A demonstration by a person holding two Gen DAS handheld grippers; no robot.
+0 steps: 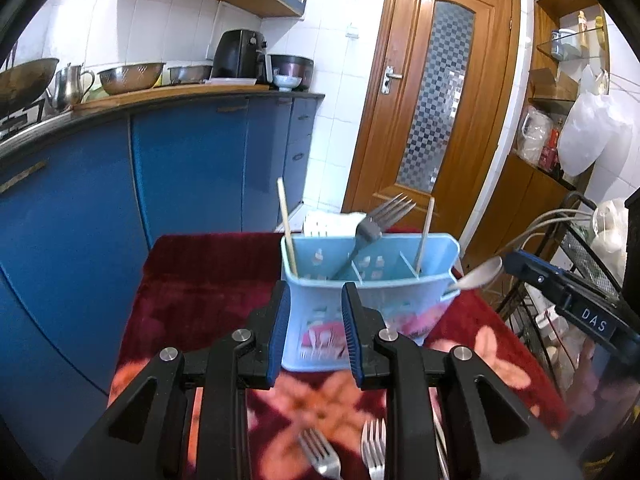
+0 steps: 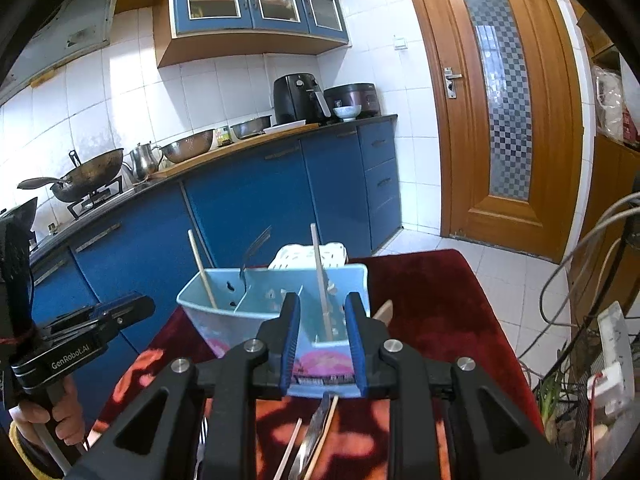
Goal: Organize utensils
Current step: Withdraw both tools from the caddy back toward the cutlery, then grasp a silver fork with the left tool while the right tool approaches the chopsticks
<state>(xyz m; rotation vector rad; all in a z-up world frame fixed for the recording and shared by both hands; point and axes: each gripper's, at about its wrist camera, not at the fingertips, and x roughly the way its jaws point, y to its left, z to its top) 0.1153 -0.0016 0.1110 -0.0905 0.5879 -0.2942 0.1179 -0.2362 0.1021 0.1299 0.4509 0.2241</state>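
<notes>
Left wrist view: left gripper (image 1: pixel 314 300) with jaws parted, nothing between the pads, hanging over the cloth (image 1: pixel 192 280) in front of the caddy (image 1: pixel 372 284). Caddy near the cloth's far edge, light blue, split into compartments. In its left compartment a chopstick (image 1: pixel 287 232) and a fork (image 1: pixel 370 228), tines up, leaning toward the divider. In the right compartment a second chopstick (image 1: pixel 425 236). Spoon (image 1: pixel 482 274) poking out past the caddy's right end, its lower part hidden; whether inside or behind, impossible to tell. White basket (image 1: pixel 326 222) behind the caddy, mostly hidden. At the cloth's near edge two forks (image 1: pixel 320 454) (image 1: pixel 373 450), blurred, handles cut off under the gripper body. Right gripper (image 1: pixel 576 300) at the right edge, only its side visible.

Right wrist view: right gripper (image 2: pixel 323 322) likewise parted and empty, just before the caddy (image 2: pixel 224 320). Chopstick (image 2: pixel 202 268) in the left compartment, fork (image 2: pixel 254 248) beside the divider, seen edge-on and hard to make out. Other chopstick (image 2: pixel 320 276) standing in the right compartment. Spoon (image 2: pixel 385 311) barely showing beside the right finger. Near edge of the cloth (image 2: pixel 432 304): loose chopsticks (image 2: pixel 290 454) and a metal utensil (image 2: pixel 314 436), ends cut off. Left gripper (image 2: pixel 116 316) at the left, held in a hand (image 2: pixel 60 412), jaws out of sight here.
</notes>
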